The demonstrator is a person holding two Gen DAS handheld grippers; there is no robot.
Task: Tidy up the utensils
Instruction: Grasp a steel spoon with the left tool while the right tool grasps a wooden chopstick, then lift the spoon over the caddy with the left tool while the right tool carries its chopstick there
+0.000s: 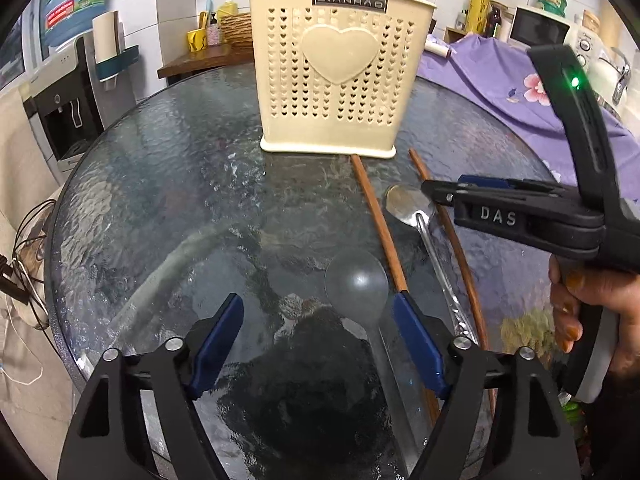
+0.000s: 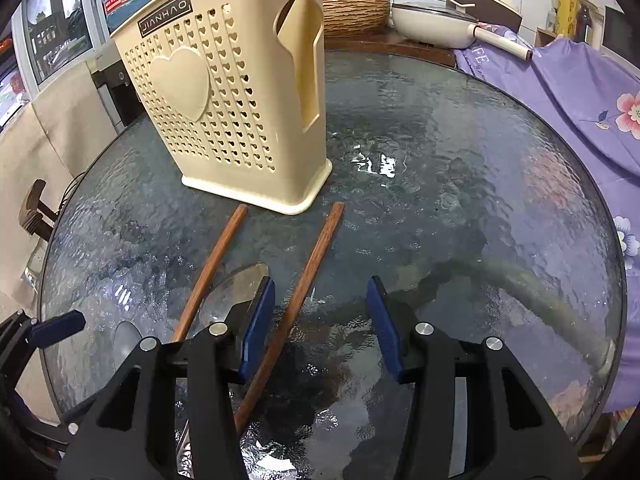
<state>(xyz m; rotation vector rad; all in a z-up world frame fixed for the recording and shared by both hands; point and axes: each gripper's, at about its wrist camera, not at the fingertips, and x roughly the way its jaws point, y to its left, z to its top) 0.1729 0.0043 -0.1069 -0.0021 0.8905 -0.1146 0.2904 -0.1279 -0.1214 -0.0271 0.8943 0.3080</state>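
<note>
Since your left gripper (image 1: 318, 340) stands spread around the clear plastic spoon (image 1: 357, 280), pinch its light, slippery neck. Your right gripper (image 2: 322, 324) stands spread about a stiff wooden chopstick (image 2: 304, 284); pinch mid-shaft.

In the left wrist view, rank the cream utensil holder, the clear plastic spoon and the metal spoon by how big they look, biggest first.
1. Cream utensil holder, clearly largest.
2. Clear plastic spoon.
3. Metal spoon.
The clear spoon's bowl looks bigger than the metal spoon's, but it lies nearer the camera, so their true order is unsure.
</note>
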